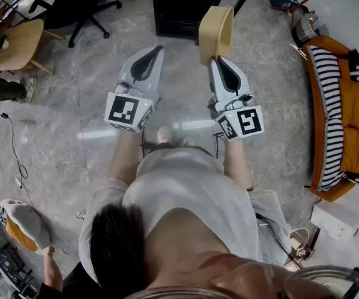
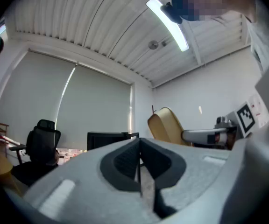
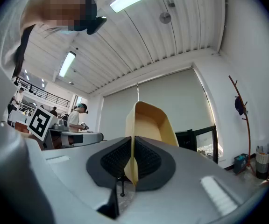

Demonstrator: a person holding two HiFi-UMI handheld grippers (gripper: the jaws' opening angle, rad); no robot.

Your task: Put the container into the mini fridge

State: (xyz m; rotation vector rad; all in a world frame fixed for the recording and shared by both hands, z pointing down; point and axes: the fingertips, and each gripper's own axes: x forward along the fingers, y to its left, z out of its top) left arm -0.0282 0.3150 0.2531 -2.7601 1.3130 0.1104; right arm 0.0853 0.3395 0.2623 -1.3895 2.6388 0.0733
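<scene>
Grippers number two, one in each of the person's hands, both held out above the grey stone floor (image 1: 73, 136). The right gripper (image 3: 132, 143) has its jaws closed down to a thin gap on one wall of the single container (image 3: 149, 120), a tan, open tub. The wall is pinched between the dark ribbed pads (image 3: 113, 158), and the rest of the container stands up beyond the jaw tips, its hollow inside showing in the right gripper view. The left gripper (image 2: 140, 143) has its jaws drawn together with only a slit between them, and nothing is held there. In the head view the two grippers are side by side and apart. The container is in the air near the one black mini fridge (image 1: 182, 8), in front of it. Whether the fridge door is open cannot be told from that view. Farther out are one black office chair (image 1: 80, 5) at the upper left, one pale wooden chair (image 1: 17, 45) near it, and one orange sofa (image 1: 341, 161) with a striped cushion (image 1: 326, 104) along the right side.
</scene>
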